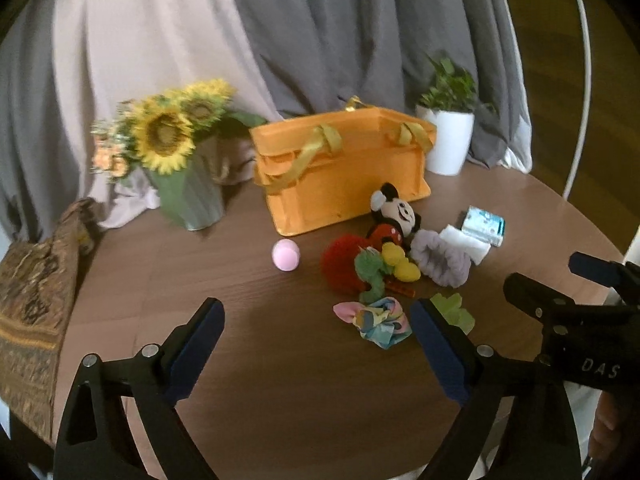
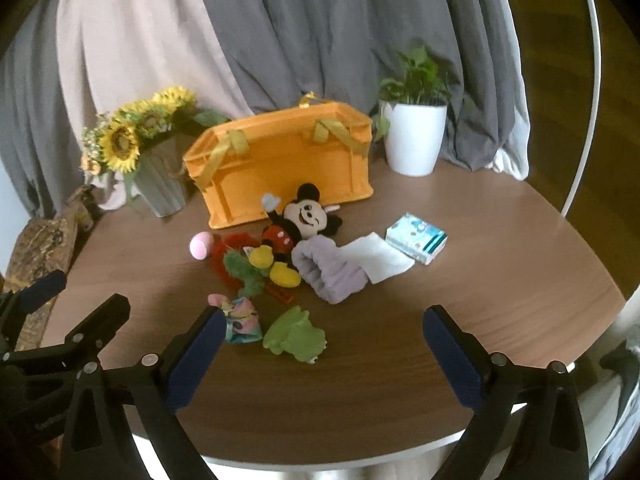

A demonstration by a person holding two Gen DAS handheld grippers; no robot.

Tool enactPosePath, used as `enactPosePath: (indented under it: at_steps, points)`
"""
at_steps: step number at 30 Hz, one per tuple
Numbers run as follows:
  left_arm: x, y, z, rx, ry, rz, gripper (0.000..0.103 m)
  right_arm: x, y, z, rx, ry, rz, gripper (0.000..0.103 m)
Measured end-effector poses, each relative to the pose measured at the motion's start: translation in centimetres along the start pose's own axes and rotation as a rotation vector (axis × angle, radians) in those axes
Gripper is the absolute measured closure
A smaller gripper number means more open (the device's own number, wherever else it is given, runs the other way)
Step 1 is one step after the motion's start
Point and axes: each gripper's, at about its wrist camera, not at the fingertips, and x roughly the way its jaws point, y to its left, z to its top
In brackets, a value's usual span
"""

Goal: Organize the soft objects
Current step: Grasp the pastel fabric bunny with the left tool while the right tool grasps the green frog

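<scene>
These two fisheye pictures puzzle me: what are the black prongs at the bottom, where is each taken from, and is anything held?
Each picture comes from a camera on a hand-held gripper, looking forward along its two fingers. The left gripper and right gripper are both open and hold nothing. On the round wooden table lie a Mickey plush, a purple headband, a pink ball, a green frog toy, a pastel scrunchie and a tissue pack. Behind them stands an orange fabric basket, which looks like the place for the soft things.
</scene>
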Motion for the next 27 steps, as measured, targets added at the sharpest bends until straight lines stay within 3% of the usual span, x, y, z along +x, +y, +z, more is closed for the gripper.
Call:
enactPosePath:
  at_steps: [11, 19, 27]
  points:
    - [7.2, 0.2, -1.2, 0.057, 0.106, -0.194, 0.017, 5.9, -0.1, -1.3, 0.116, 0.144, -0.043, 0.017]
    - [10.6, -1.4, -2.1, 0.133, 0.154, -0.264, 0.017, 8.2, -0.1, -2.1, 0.165, 0.189, -0.025, 0.02]
    - [12.5, -2.1, -2.4, 0.134, 0.196, -0.319, 0.021, 10.0, -0.5, -2.5, 0.249, 0.235, 0.007, 0.026]
